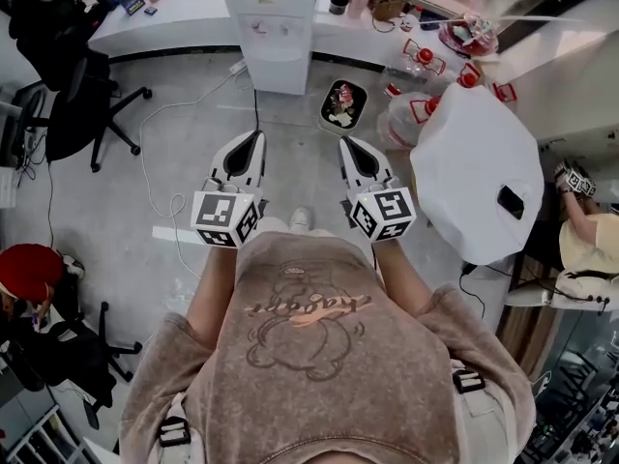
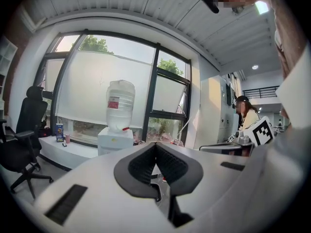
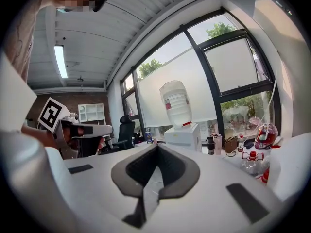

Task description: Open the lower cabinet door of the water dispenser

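The water dispenser (image 1: 276, 29) stands upright on the floor against a long white counter (image 1: 169, 22) under the windows, well ahead of both grippers. Its long axis runs straight up and down, with a big clear bottle (image 2: 120, 106) upside down on top. Its front, with the two taps, faces back toward the person. The lower door (image 1: 280, 73) seems to sit flush with that front, closed.

At far left a black office chair (image 1: 75, 85) stands by the counter, and a white cable (image 1: 155, 153) loops across the grey floor (image 1: 116, 220) toward the dispenser.

The left gripper (image 1: 255, 136) is held out level, pointing at the dispenser from well apart. Its own view shows its jaws brought together at the tip with nothing between them.

The right gripper (image 1: 345, 142) is just beside the left one and points the same way. Its jaws are also closed, tip against tip, and empty.

Right of the dispenser's foot a dark tray (image 1: 343, 104) lies on the floor. Further right is a white round table (image 1: 479, 172) with a dark phone (image 1: 511, 201) on it. At the far right edge another person (image 1: 585, 240) sits.
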`<state>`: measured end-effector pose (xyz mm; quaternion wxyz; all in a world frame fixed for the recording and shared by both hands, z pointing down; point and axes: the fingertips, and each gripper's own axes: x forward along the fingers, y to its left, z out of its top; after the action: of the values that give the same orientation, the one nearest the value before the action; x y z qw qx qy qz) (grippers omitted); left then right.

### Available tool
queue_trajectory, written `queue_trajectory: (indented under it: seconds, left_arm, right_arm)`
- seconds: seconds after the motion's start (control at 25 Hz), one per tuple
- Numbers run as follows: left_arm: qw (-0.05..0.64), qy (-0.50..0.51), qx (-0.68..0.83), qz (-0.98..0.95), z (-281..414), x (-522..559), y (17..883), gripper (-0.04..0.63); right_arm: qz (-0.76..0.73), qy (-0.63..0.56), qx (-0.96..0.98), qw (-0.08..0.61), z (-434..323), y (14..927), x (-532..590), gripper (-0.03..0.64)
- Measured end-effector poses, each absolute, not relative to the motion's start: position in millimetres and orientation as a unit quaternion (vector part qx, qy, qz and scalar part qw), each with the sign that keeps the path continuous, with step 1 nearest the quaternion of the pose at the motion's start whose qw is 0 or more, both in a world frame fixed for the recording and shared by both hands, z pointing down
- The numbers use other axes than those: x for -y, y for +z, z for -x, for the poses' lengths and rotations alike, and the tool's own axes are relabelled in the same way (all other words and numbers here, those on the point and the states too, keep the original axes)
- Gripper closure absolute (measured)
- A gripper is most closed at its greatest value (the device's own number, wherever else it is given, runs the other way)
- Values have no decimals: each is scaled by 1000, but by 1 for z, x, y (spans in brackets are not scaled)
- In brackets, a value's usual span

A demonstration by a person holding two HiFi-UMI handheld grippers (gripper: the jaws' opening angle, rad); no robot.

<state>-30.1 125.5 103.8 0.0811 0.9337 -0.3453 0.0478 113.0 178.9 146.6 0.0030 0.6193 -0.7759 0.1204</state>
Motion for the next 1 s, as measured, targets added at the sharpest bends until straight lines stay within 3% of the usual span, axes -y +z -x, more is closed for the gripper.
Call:
queue_trajectory:
  seconds: [1.0]
  left_arm:
    - [85, 50, 295, -950, -5, 24, 110, 583]
  right_arm:
    - [-644, 142, 752, 0, -127, 168, -44, 611]
